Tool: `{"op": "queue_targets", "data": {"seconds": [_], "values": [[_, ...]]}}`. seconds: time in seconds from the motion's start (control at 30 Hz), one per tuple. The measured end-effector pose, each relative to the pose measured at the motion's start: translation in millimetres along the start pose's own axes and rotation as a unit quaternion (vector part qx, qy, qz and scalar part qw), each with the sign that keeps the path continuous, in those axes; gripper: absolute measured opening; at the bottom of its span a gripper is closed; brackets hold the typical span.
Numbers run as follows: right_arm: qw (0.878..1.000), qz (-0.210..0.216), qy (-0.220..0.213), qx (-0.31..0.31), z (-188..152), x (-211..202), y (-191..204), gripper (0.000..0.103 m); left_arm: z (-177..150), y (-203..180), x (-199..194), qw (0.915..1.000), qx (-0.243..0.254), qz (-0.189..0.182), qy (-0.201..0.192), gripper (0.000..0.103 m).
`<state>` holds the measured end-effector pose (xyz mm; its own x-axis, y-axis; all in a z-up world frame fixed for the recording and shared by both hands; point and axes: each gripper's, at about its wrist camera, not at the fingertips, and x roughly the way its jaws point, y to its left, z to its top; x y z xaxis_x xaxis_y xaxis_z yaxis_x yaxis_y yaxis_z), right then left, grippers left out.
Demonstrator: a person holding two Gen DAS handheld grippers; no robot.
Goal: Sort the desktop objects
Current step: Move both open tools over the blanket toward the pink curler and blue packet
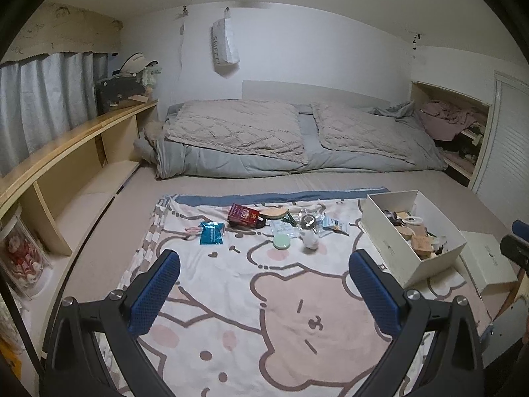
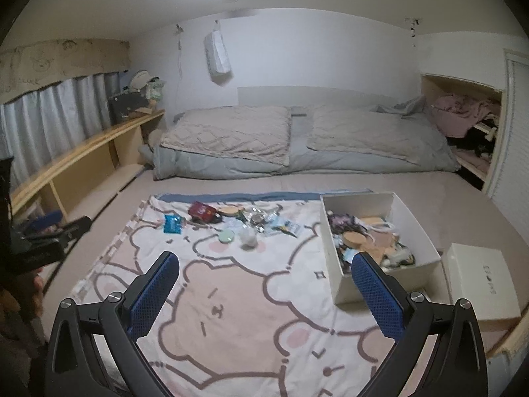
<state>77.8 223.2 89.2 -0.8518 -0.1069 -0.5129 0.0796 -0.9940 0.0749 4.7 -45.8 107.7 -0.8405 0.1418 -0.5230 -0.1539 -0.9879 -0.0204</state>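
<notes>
Small items lie in a row across the far part of a bear-print blanket (image 1: 264,297): a teal packet (image 1: 211,233), a red box (image 1: 244,215), a green round disc (image 1: 281,241), a white ball-like thing (image 1: 310,240) and clear wrappers (image 1: 334,225). To the right stands an open white box (image 1: 390,251) with several things inside. My left gripper (image 1: 264,264) is open and holds nothing, well short of the row. My right gripper (image 2: 264,264) is open too, its right finger in front of the white box (image 2: 340,284). The teal packet (image 2: 172,223) and green disc (image 2: 226,236) also show in the right wrist view.
The box's white lid (image 2: 479,281) lies to its right on the bed. Folded grey bedding and pillows (image 1: 297,139) fill the far end. A wooden shelf (image 1: 66,152) runs along the left under curtains; a clothes-filled alcove (image 1: 453,125) is at the right.
</notes>
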Motion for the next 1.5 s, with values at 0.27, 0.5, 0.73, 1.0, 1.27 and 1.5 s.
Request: {"op": "queue_targets", "data": {"seconds": [0.27,0.5,0.73,1.0,1.27,1.5], "values": [[0.999,-0.014,0.016,-0.025,37.2,54.3,1.1,0.103,28.5,13.9,42.8,0.9998,-0.003,0.018,0.001,0.103],[0.998,0.007,0.045,-0.049,53.3,121.5,-0.7,0.103,44.5,40.2,99.5,0.9979,-0.052,0.032,0.019,0.103],[0.997,0.037,0.068,-0.025,53.9,175.9,-7.9,0.103,51.9,65.0,149.5,0.9939,-0.086,0.061,0.032,0.103],[0.998,0.038,0.056,0.006,45.2,222.5,-16.9,0.103,47.8,102.2,194.6,0.9855,-0.145,0.079,0.039,0.103],[0.997,0.028,0.059,0.035,43.7,275.4,-18.9,0.103,35.3,120.6,252.1,0.9803,-0.16,0.098,0.063,0.103],[0.993,0.033,0.102,0.055,31.3,313.7,-15.4,0.103,24.1,129.9,294.7,0.9793,-0.149,0.113,0.077,0.103]]}}
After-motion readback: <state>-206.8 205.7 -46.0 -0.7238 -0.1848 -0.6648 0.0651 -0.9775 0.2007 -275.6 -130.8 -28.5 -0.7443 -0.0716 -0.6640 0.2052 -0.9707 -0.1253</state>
